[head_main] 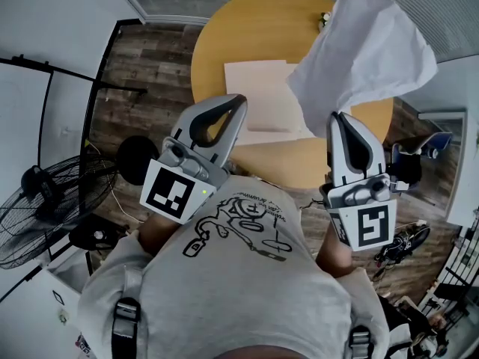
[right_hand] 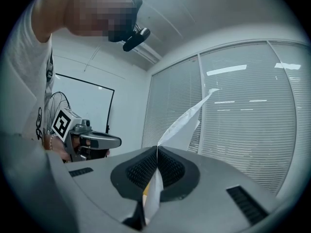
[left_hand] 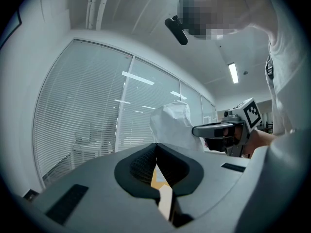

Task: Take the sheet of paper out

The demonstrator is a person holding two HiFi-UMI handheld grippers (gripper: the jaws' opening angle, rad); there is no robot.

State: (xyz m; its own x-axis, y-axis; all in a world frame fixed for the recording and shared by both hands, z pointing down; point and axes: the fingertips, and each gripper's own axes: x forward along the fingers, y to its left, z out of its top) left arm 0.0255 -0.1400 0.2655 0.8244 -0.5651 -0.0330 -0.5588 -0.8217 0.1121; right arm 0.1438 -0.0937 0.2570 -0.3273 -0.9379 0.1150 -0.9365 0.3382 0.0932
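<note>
Our right gripper (head_main: 338, 120) pinches a white, creased sheet of paper (head_main: 367, 51), held above the round yellow table (head_main: 247, 28). Our left gripper (head_main: 238, 102) hangs alongside, jaws together on nothing.

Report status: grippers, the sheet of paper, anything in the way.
Right gripper shut on sheet of paper, held above round table. Left gripper shut, empty. Pale folder flat on table, nothing blocking.
</note>
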